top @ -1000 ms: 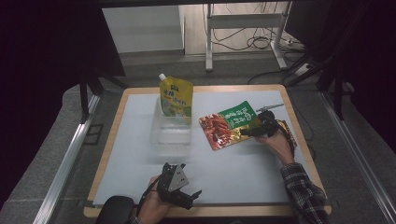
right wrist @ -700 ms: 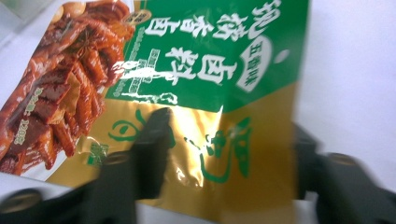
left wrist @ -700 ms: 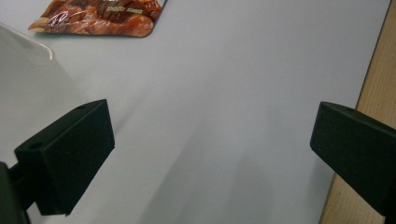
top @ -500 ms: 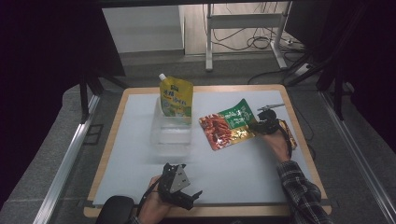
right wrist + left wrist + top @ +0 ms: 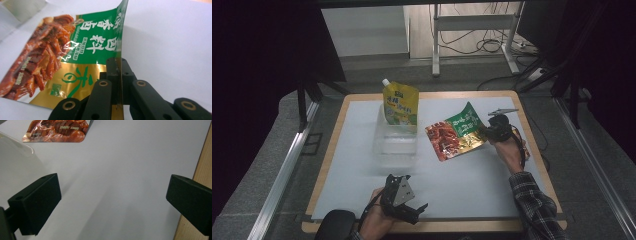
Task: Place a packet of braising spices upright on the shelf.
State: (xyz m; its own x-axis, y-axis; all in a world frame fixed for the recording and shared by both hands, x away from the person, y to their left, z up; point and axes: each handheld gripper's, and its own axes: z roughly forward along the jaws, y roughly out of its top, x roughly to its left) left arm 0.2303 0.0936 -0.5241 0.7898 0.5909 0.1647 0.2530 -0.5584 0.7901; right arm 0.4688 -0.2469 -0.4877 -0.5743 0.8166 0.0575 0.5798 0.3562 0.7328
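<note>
Nearest the person, the left gripper (image 5: 404,202) rests low at the front edge of the table (image 5: 452,175), its jaws spread wide and holding nothing; its own view looks across bare white surface toward the corner of a clear plastic container (image 5: 15,147). Farther out on the right, the right gripper (image 5: 492,131) has its jaws pressed together on the right-hand edge of the snack pouch (image 5: 457,137), a red, gold and green foil packet whose pinched edge is lifted while its far end lies on the table beside the container. The step in hand looks like the pickup of the pouch; the next move probably calls for raising it clear and carrying it left toward the container without the thin foil slipping. Behind the container stands a yellow spouted pouch (image 5: 401,105). The white tabletop has a wooden border; beyond it lie grey floor, metal frame legs and loose cables.
</note>
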